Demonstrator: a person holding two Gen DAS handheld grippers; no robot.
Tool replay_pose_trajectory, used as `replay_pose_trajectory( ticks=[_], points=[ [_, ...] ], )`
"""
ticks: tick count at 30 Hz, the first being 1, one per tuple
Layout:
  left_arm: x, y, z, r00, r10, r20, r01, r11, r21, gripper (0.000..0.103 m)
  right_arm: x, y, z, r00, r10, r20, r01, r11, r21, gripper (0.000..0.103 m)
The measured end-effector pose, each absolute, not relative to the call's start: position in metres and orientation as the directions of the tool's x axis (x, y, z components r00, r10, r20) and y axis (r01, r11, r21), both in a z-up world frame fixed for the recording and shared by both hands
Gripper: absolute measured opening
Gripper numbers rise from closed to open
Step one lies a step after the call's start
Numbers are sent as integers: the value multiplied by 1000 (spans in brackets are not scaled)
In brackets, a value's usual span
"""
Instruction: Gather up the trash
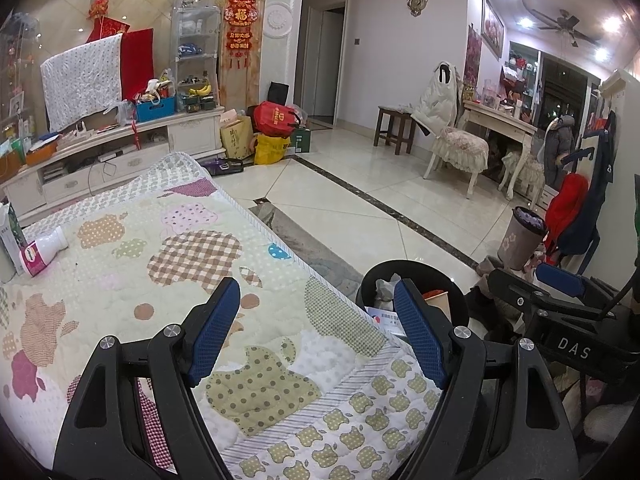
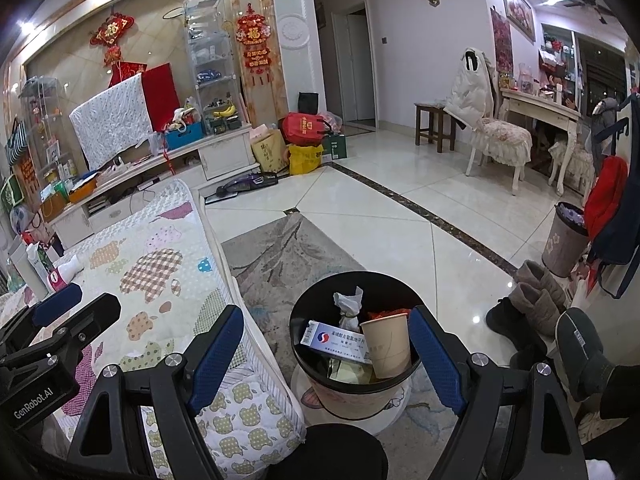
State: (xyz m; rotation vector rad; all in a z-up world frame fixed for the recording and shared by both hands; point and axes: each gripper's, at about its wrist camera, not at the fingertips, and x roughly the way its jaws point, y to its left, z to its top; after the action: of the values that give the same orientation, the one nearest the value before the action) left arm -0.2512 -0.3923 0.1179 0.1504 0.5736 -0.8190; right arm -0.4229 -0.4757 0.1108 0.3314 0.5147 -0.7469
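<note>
A black-rimmed trash bin stands on the floor beside the quilt-covered table. In it are a paper cup, a medicine box and crumpled paper. My right gripper is open and empty, above the bin. My left gripper is open and empty over the table's near corner; the bin shows behind its right finger. A white and pink bottle lies on its side at the table's far left, beside a carton. The right gripper also shows in the left wrist view.
A second brown bin stands at the right by hanging coats. Boots lie on the floor right of the black bin. A grey rug lies under the bin. Bags and a TV cabinet line the far wall.
</note>
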Motion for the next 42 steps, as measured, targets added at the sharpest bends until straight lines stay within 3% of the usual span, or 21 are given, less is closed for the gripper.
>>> replay_pose_trajectory(
  ticks=[42],
  points=[
    [-249, -390, 108, 538, -638, -551, 721, 687, -92, 79, -413, -474, 108, 619, -544, -566, 704, 704, 95, 83]
  ],
)
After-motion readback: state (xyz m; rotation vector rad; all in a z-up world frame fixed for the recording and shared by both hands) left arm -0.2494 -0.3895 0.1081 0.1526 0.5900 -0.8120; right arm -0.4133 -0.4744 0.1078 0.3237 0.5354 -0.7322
